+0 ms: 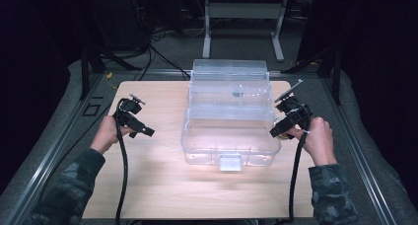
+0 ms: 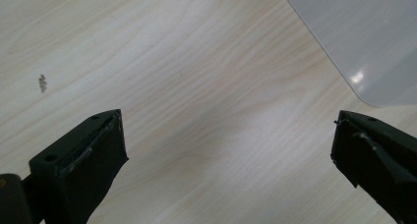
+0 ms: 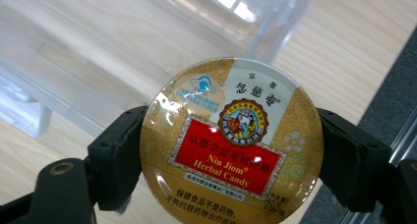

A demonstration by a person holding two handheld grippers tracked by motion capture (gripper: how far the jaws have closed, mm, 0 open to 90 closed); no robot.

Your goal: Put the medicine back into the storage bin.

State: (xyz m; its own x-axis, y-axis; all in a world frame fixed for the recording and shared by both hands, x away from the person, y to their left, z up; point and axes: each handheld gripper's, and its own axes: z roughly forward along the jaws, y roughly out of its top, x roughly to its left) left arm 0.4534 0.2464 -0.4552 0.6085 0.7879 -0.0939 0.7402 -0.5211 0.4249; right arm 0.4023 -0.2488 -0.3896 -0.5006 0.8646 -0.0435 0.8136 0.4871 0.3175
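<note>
1 candy tin [image 3: 231, 145], 1 clear box [image 1: 229, 117]

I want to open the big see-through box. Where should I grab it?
Grab the small front latch tab on the clear box, coming from the person's side. It sticks out from the front wall, so jaws can pinch it; the other walls look smooth and wide.

Pale wooden table [image 1: 162, 185], grey floor [image 1: 182, 47] (cables), dark room

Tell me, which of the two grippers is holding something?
The right gripper. Its jaws are clamped on either side of a round gold candy tin, next to the clear plastic box. The left gripper has open jaws over the bare wooden table.
</note>
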